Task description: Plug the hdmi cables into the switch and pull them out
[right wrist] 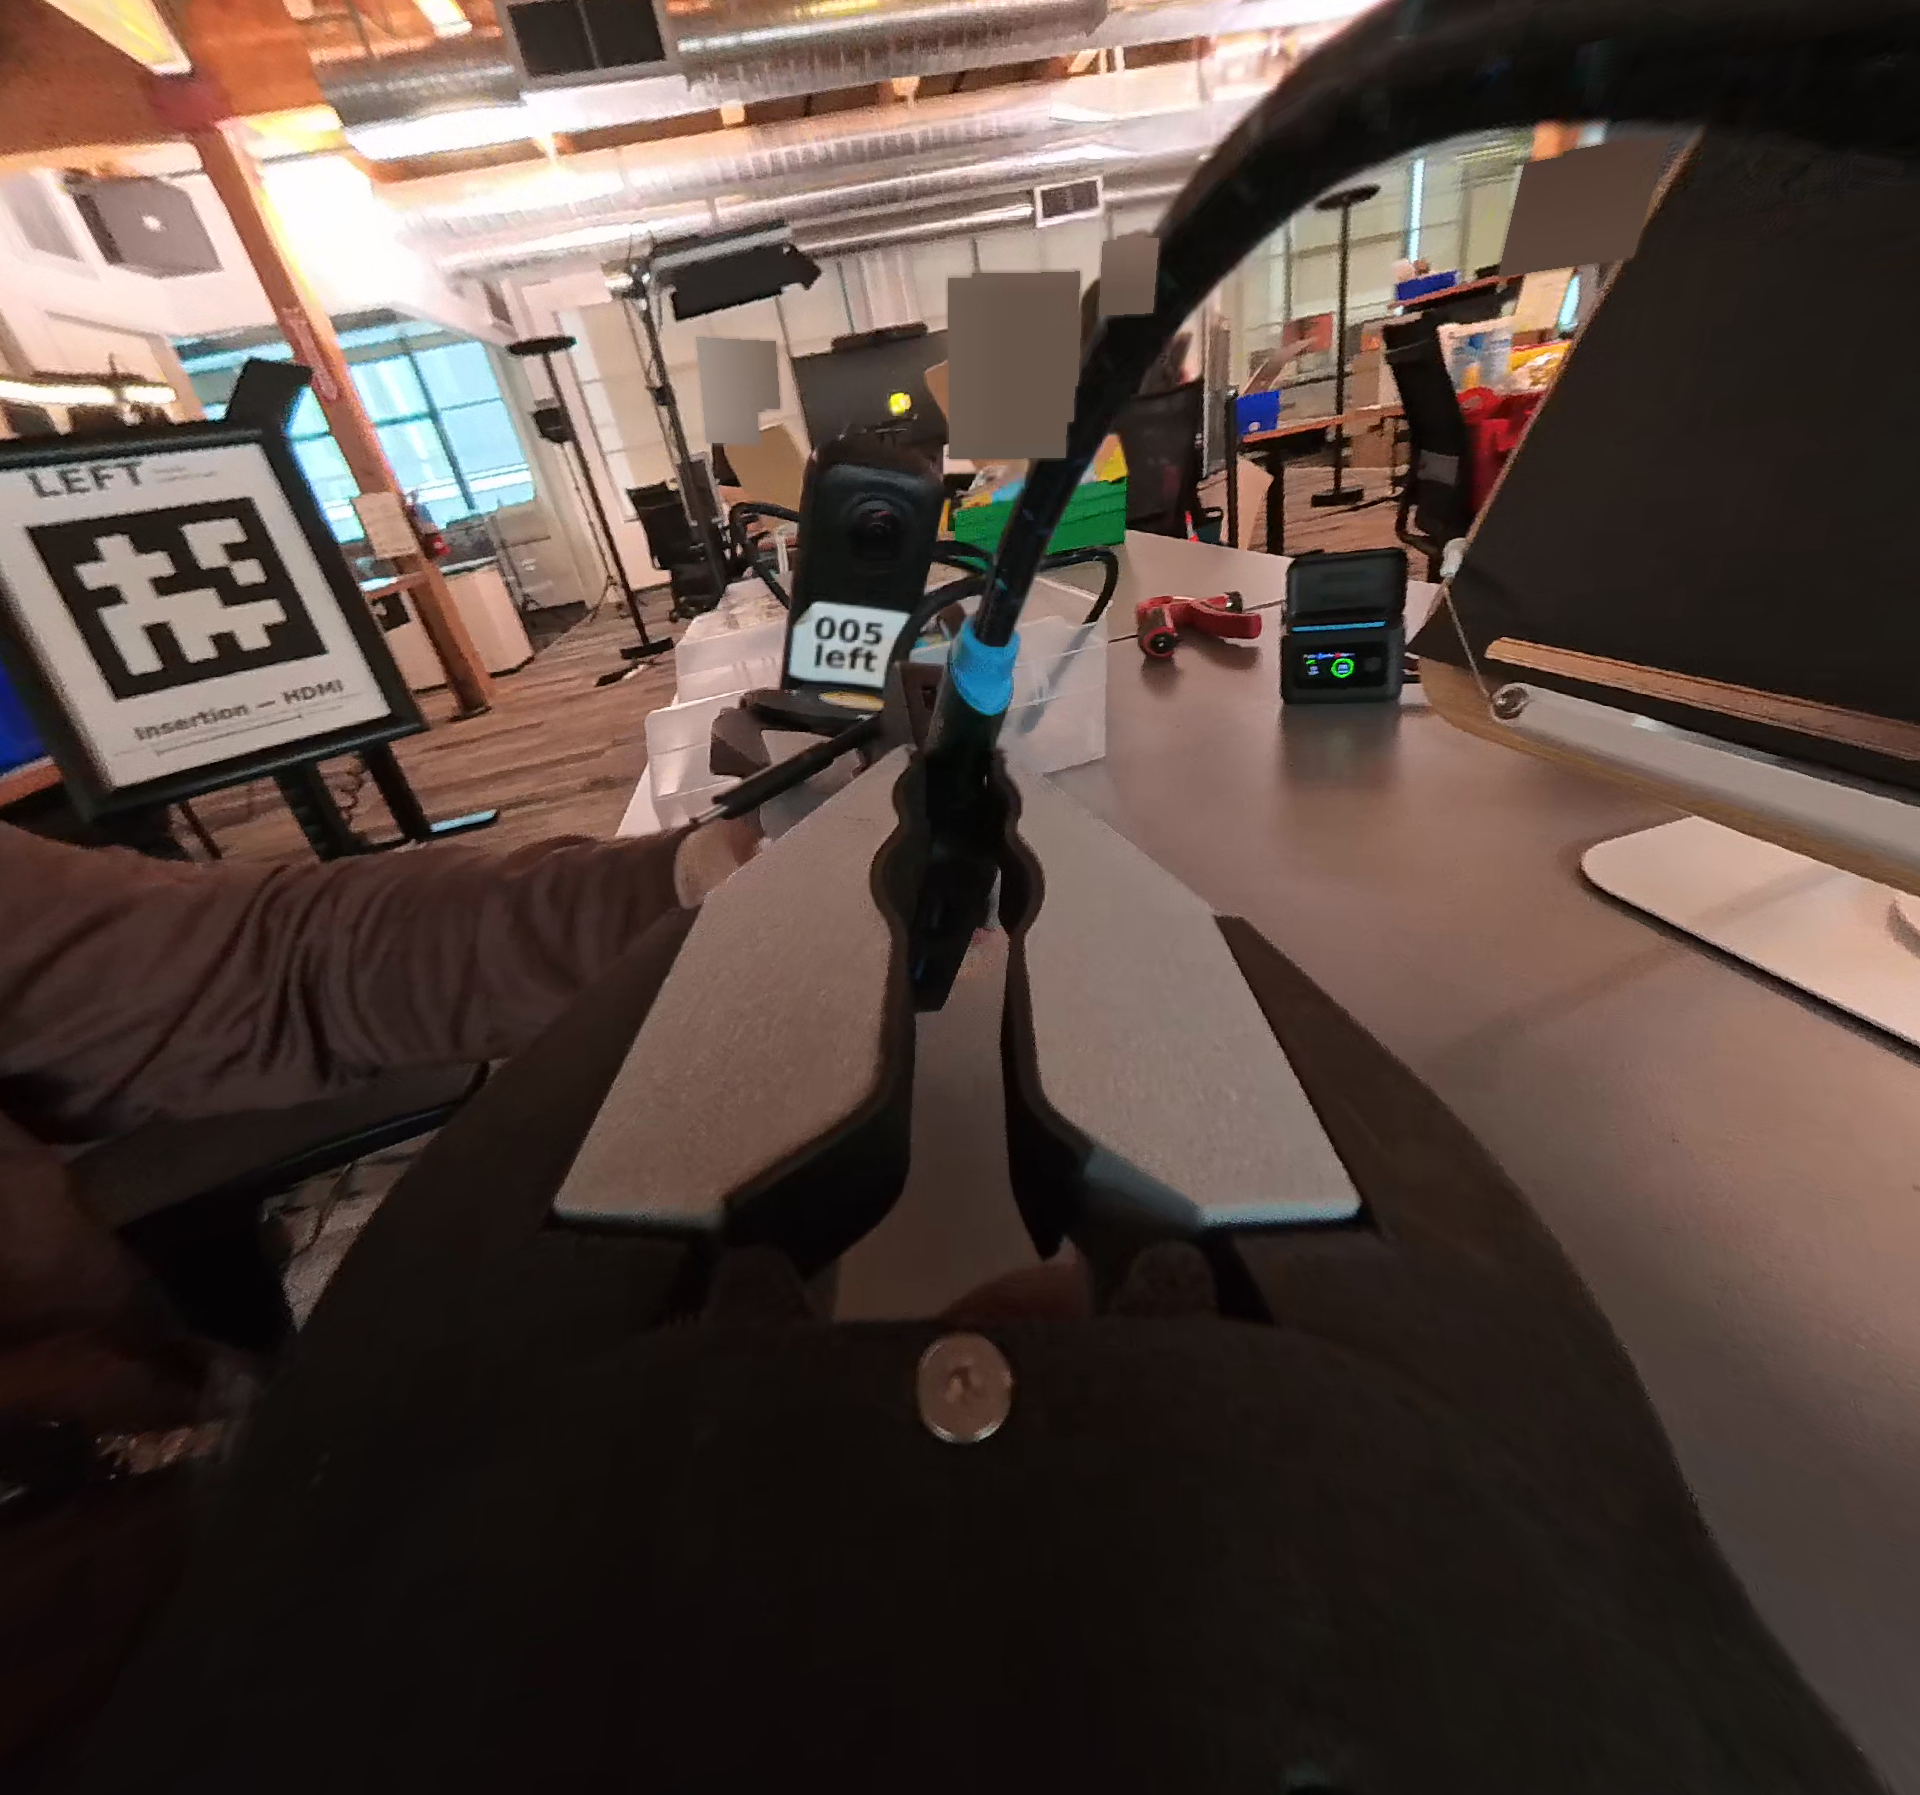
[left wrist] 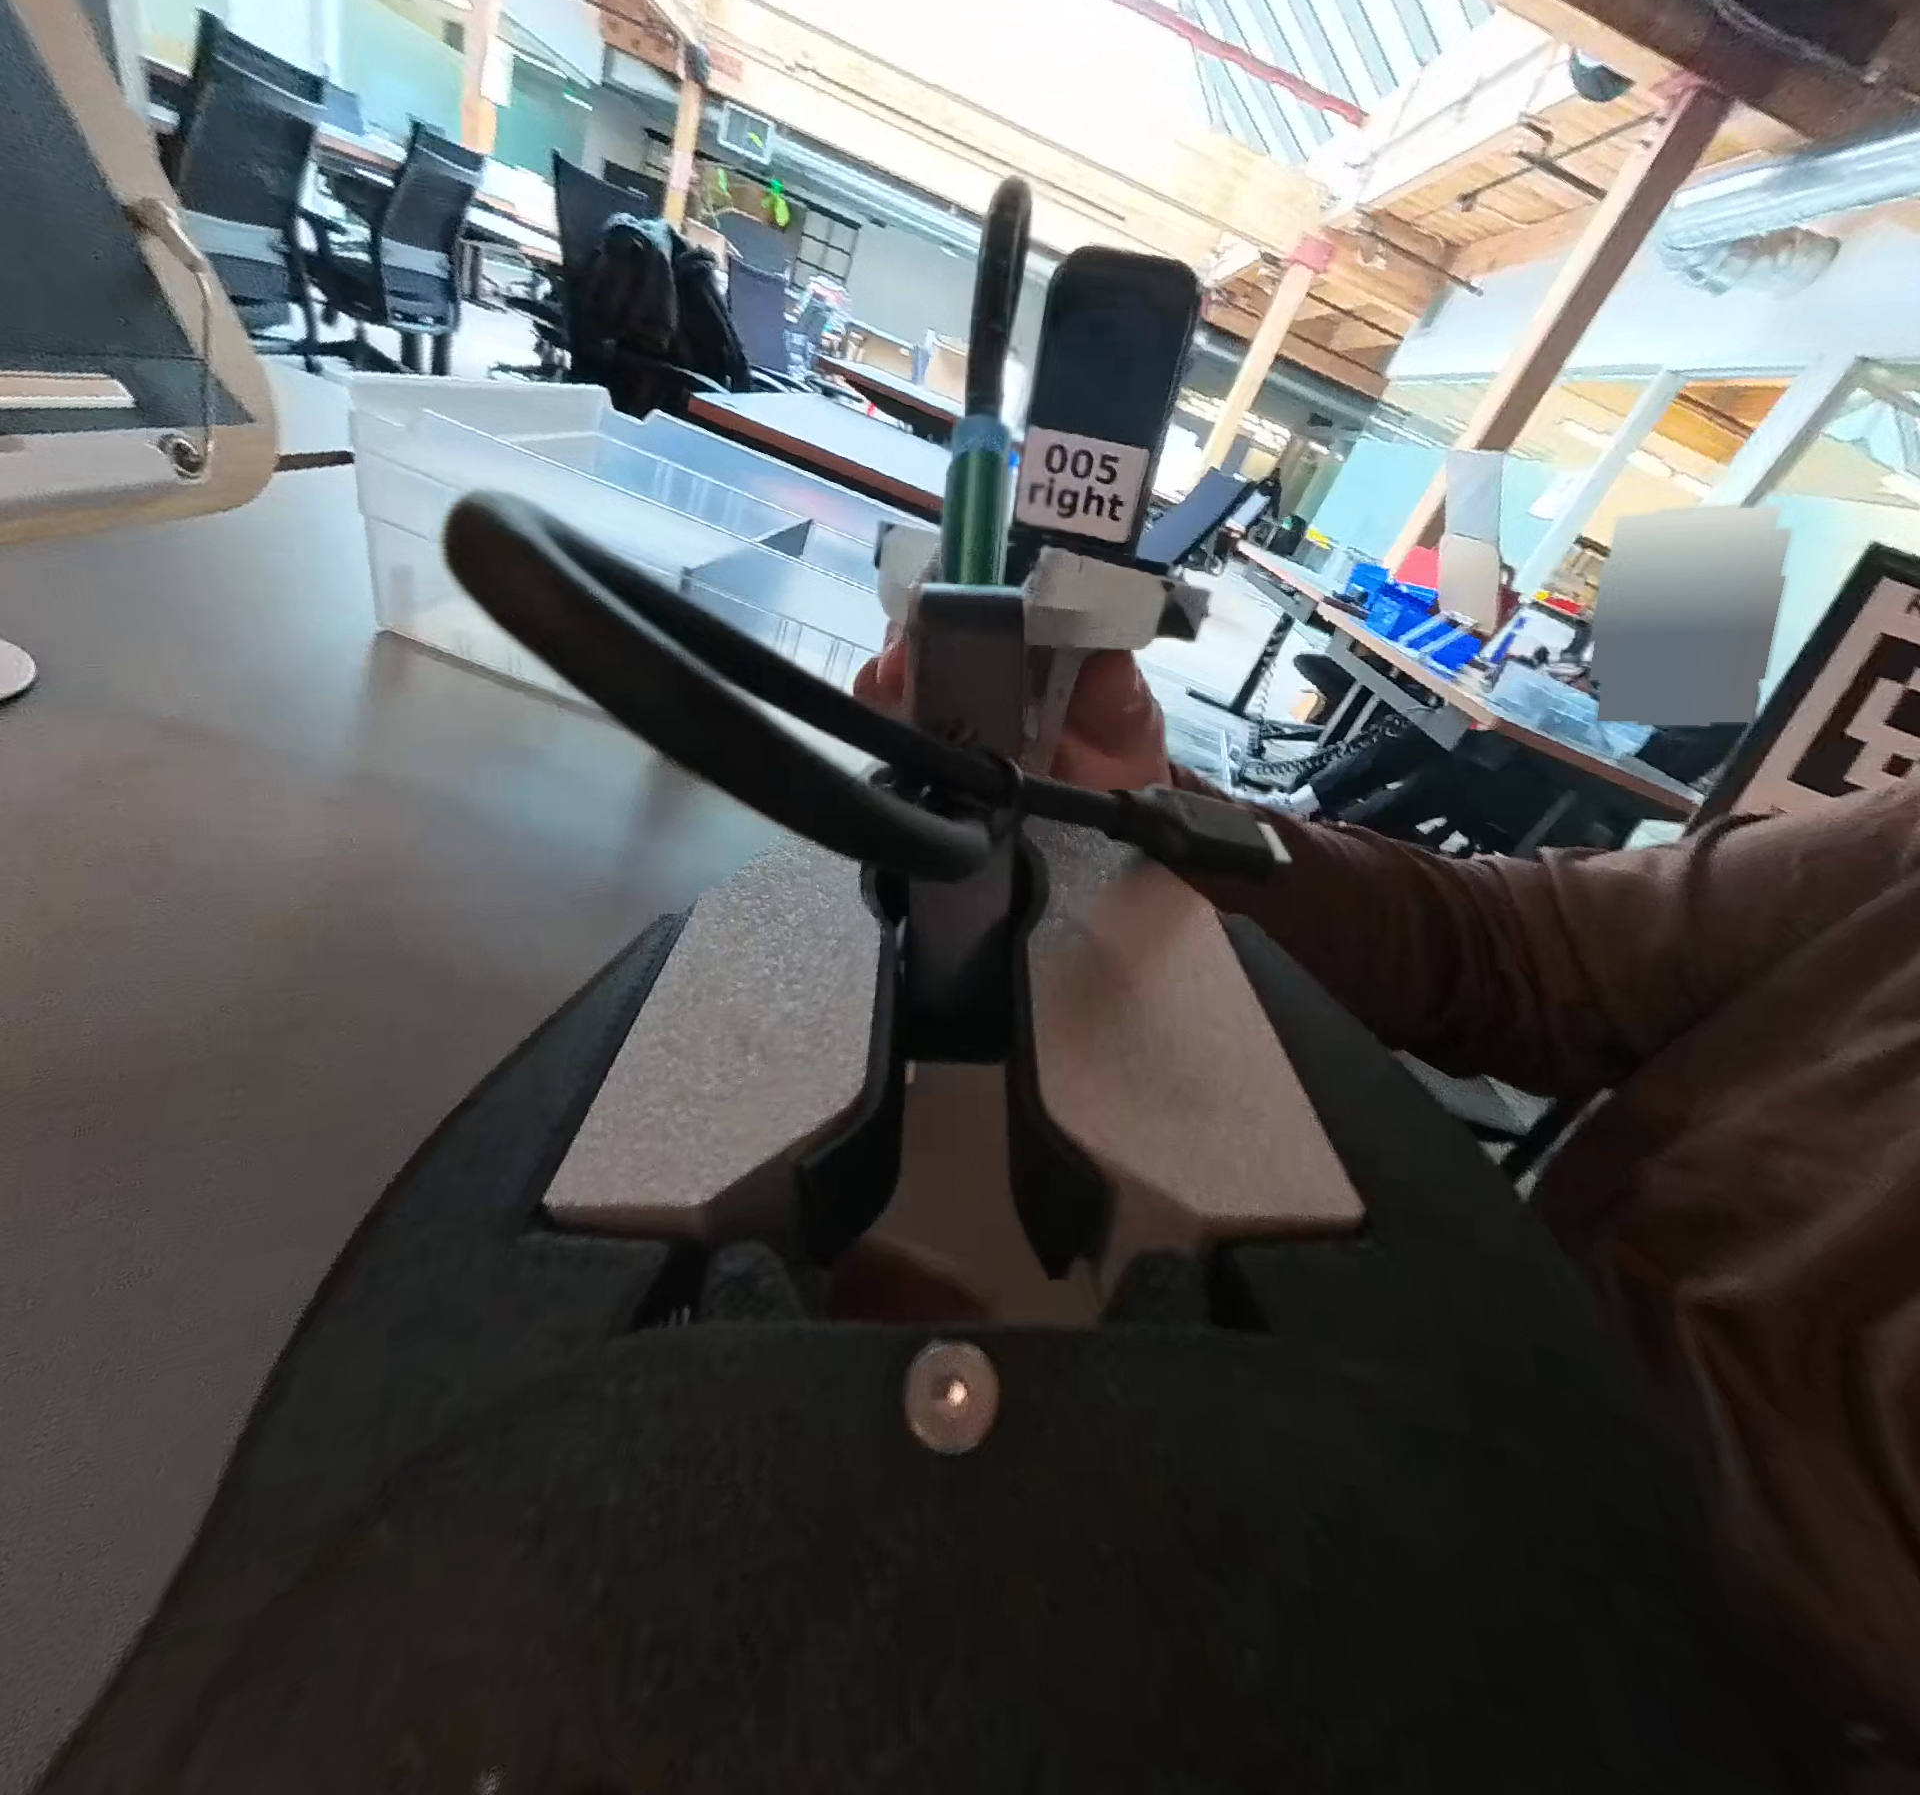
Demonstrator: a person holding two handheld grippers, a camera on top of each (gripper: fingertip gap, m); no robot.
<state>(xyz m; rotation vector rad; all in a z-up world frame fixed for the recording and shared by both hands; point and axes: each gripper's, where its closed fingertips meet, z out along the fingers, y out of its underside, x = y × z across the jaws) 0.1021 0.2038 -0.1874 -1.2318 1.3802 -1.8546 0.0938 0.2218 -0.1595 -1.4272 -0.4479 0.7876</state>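
My left gripper (left wrist: 956,872) is shut on a dark flat body, the switch (left wrist: 956,976). The switch's black lead (left wrist: 665,644) loops off to the left, and a small plug (left wrist: 1226,836) sticks out to the right. My right gripper (right wrist: 951,789) is shut on a black HDMI plug (right wrist: 951,872) whose cable (right wrist: 1081,436) carries a blue tape band (right wrist: 982,680) and arcs up overhead. In the left wrist view the right gripper (left wrist: 971,685) faces me just past the switch, with the taped plug (left wrist: 977,519) upright above it. I cannot tell whether the plug sits in the switch.
Both grippers are held above a dark table (left wrist: 260,862). A clear plastic bin (left wrist: 582,478) stands behind them and a monitor (right wrist: 1714,498) is at the side. A red tool (right wrist: 1195,618), a small black device with a lit screen (right wrist: 1340,644) and a framed marker sign (right wrist: 177,602) are farther off.
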